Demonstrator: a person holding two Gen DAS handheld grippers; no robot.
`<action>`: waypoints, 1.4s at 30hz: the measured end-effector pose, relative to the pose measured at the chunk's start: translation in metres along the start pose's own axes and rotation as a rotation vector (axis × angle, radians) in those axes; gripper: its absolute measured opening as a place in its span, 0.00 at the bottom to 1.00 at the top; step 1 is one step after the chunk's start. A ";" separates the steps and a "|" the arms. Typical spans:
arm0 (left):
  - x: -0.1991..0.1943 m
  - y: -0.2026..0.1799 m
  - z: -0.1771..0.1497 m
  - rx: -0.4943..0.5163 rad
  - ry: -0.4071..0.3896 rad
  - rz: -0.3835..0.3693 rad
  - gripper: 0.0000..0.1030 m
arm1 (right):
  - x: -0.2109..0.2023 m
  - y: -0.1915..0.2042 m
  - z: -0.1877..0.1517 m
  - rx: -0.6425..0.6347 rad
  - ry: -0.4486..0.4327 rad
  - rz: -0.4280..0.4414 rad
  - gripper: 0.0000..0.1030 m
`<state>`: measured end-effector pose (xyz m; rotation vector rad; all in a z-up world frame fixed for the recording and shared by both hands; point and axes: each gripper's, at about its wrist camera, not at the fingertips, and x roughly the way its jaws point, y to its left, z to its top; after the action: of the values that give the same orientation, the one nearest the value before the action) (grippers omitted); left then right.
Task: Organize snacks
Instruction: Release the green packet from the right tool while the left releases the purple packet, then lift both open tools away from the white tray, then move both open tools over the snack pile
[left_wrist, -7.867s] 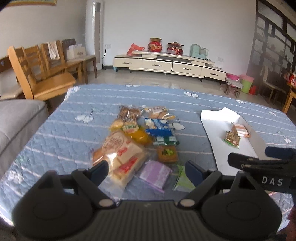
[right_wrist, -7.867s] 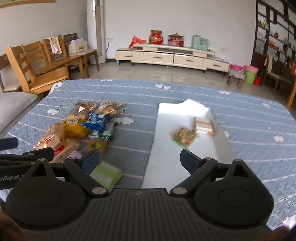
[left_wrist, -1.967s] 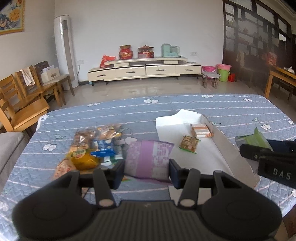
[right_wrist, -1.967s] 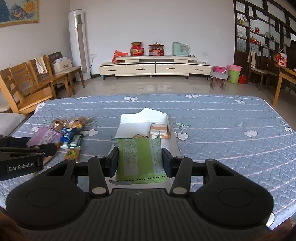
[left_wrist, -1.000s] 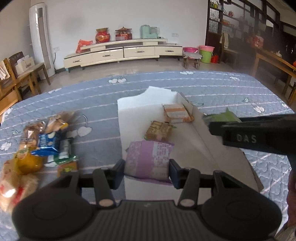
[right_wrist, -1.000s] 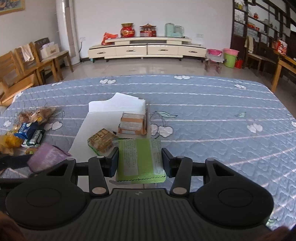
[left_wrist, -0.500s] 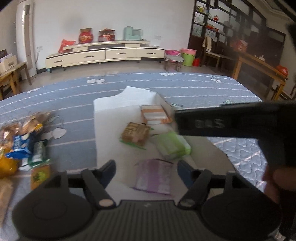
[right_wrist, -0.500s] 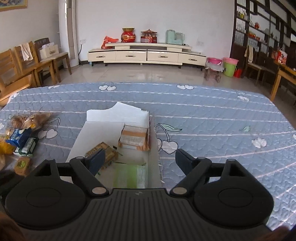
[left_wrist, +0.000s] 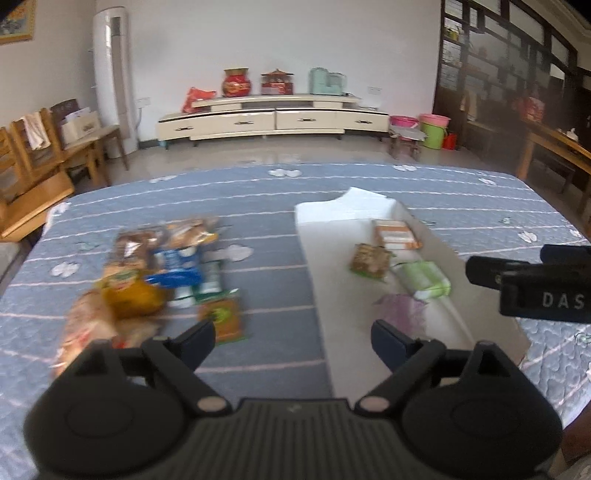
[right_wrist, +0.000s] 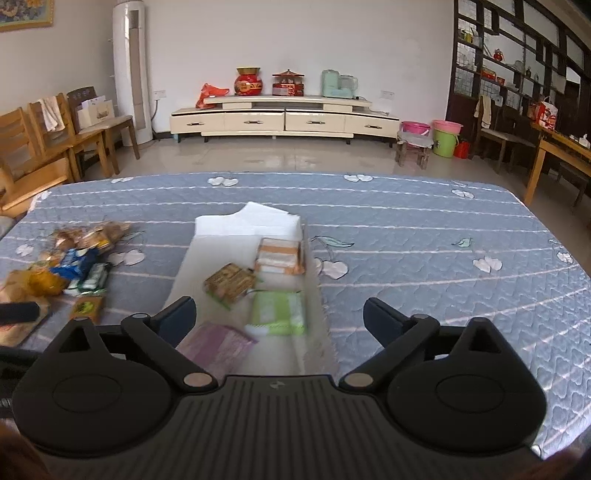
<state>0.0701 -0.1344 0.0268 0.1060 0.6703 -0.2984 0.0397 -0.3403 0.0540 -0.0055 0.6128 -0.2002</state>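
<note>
Left wrist view showed the left tongs (left_wrist: 291, 341) spread wide with nothing between the jaws; they had just been opening. They hung over the blue quilted bench (left_wrist: 258, 206), between the loose snack pile (left_wrist: 155, 273) on the left and the white shallow box (left_wrist: 332, 266) on the right. In the box lay four packets: an orange-and-white packet (left_wrist: 396, 234) farthest back, a brown packet (left_wrist: 370, 260) in front of it, a green packet (left_wrist: 424, 278) beside that, and a purple packet (left_wrist: 400, 312) nearest the camera, just ahead of the right-hand finger. A small orange-green packet (left_wrist: 221, 317) sat on the cloth just beyond the left-hand finger. The pile was blurred, so its wrappers could not be told apart with certainty.

The right wrist view showed the right tongs (right_wrist: 279, 315) also gaping at full width and empty, their jaws having just opened too. The green packet (right_wrist: 277, 312) lay flat in the box (right_wrist: 218, 236) between and beyond the fingers, apart from both. The purple packet (right_wrist: 216, 345) lay close to the left-hand finger; whether it touched could not be told. The right tongs (left_wrist: 532, 282) appeared at the right edge of the left view.
</note>
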 end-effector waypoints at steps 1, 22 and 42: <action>-0.004 0.004 -0.002 -0.005 -0.001 0.004 0.89 | -0.003 0.004 -0.001 -0.005 0.000 0.006 1.00; -0.052 0.096 -0.039 -0.088 -0.035 0.152 0.89 | -0.019 0.087 -0.014 -0.100 0.007 0.145 1.00; 0.050 0.150 -0.034 0.080 0.013 0.308 0.99 | 0.001 0.112 -0.023 -0.121 0.041 0.205 1.00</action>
<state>0.1328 0.0031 -0.0312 0.2850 0.6443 -0.0281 0.0484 -0.2299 0.0275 -0.0555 0.6614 0.0359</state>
